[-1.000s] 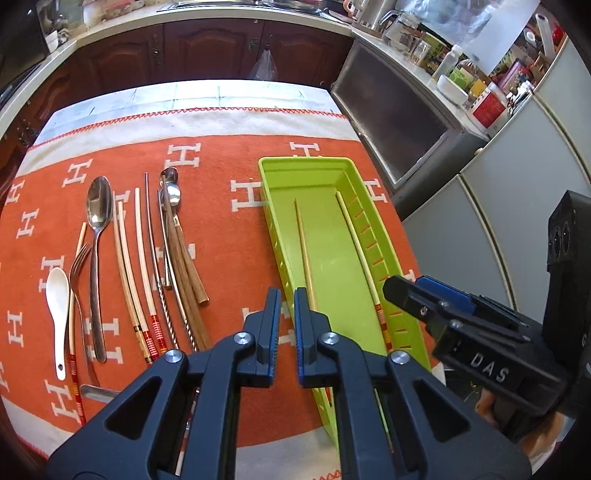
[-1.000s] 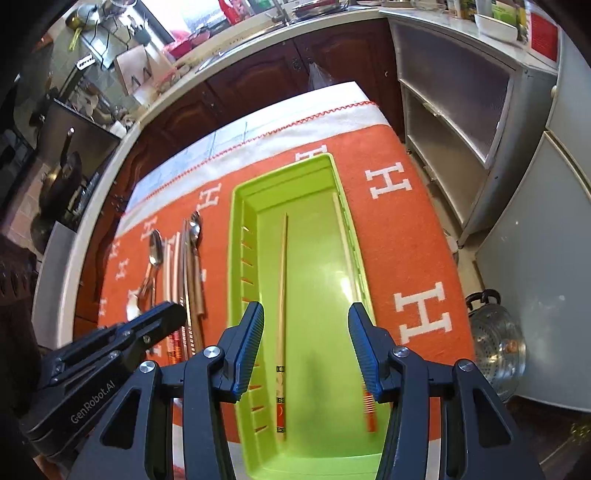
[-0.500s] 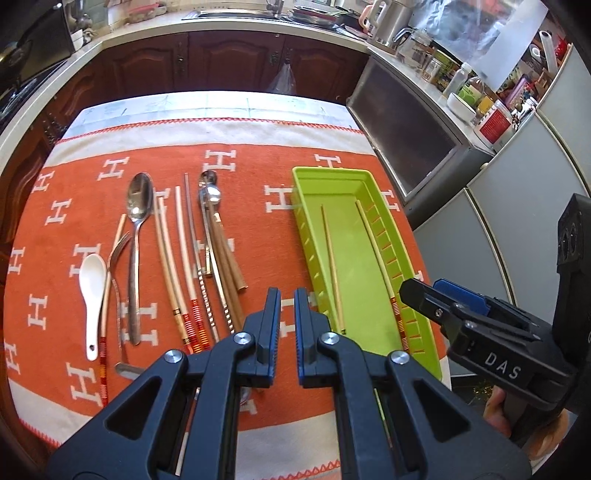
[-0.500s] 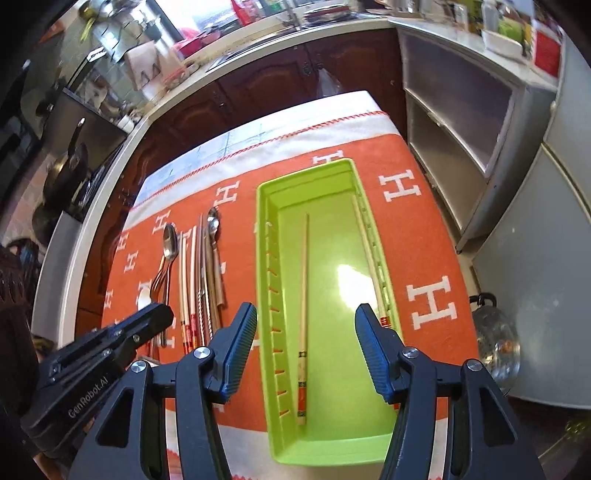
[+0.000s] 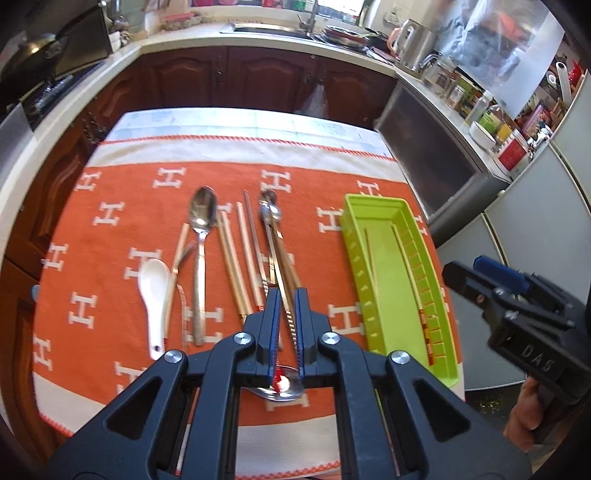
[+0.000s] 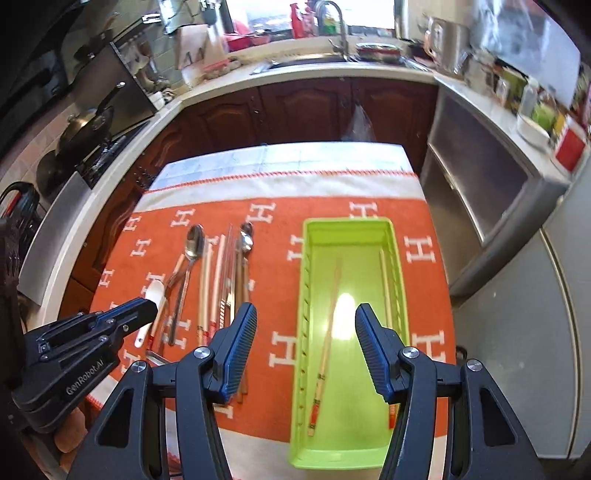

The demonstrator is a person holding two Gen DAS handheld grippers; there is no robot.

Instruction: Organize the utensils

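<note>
I swing my left gripper, fingers nearly together, left from the green tray over the utensil row; right gripper gapes, empty.

— What lies under it all?
— An orange cloth with white H marks, spread on a table.
— And beyond?
— Dark wood cabinets under a pale counter, with a sink and faucet far off.
— To the left?
— A wok on the stove.
— Right?
— A kettle, jars, a white bowl.
</note>
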